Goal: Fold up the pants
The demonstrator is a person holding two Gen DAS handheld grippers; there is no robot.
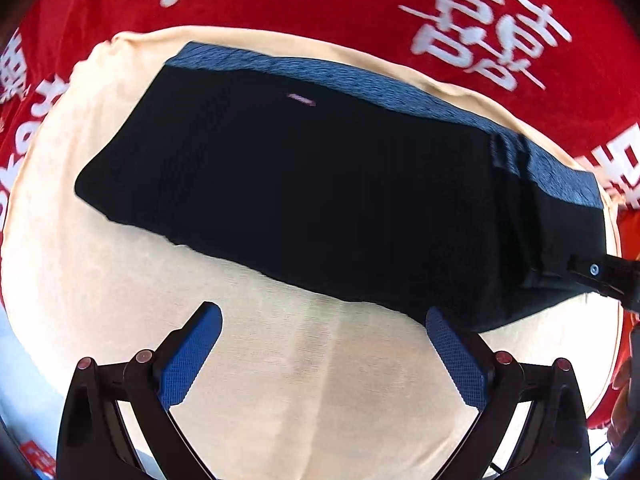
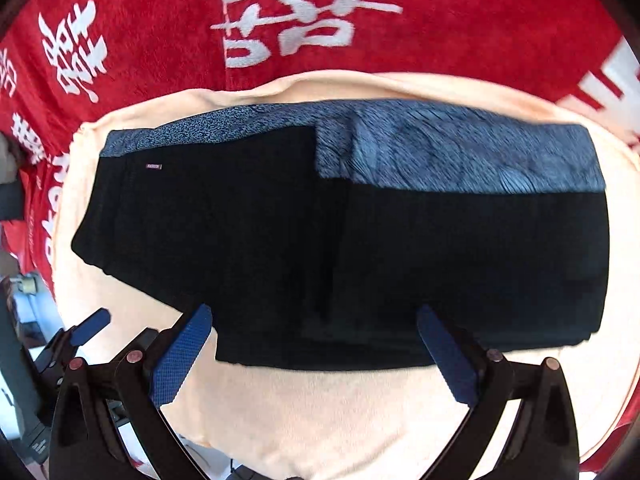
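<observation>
The black pants [image 1: 320, 184] lie folded into a wide block with a mottled blue band [image 1: 360, 80] along the far edge, on a cream cloth [image 1: 304, 380]. My left gripper [image 1: 322, 322] is open and empty, hovering over the cloth just in front of the pants' near edge. In the right wrist view the pants [image 2: 440, 264] show one folded layer over another, with the blue band [image 2: 460, 156] at the back. My right gripper [image 2: 314, 318] is open and empty over the pants' near edge. Its dark tip [image 1: 600, 276] shows at the pants' right end in the left wrist view.
The cream cloth [image 2: 320, 412] lies on a red cover with white characters [image 1: 480, 36], which surrounds it at the back and sides [image 2: 288, 28]. My left gripper's blue finger [image 2: 90, 326] shows at the left of the right wrist view. Clutter sits beyond the cloth's left edge.
</observation>
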